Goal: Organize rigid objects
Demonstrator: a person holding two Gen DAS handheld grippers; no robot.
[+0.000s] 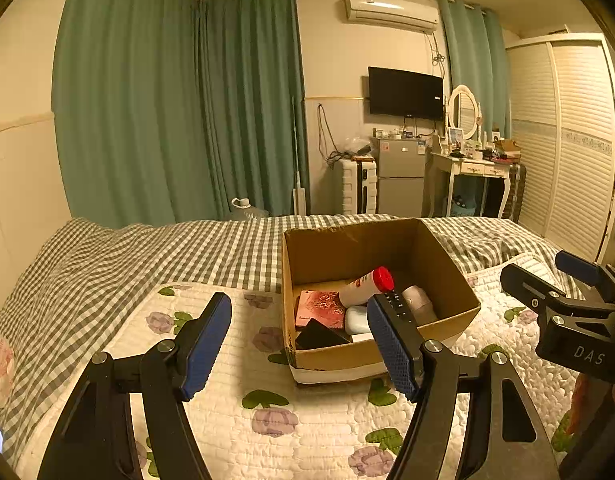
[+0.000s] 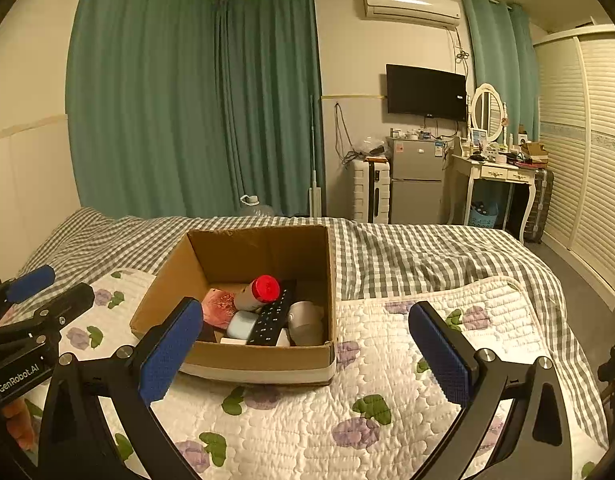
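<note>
Cardboard box sits on the bed's floral quilt, holding your bottle and remote; both your left gripper and right gripper gape empty before its near rim.

one cardboard box, one red-capped bottle, one remote, one pink box, two claws

Both the left gripper and the right gripper have black arms, silver screws and textured blue pads; white "GenRobot.AI" lettering marks the left.
</note>
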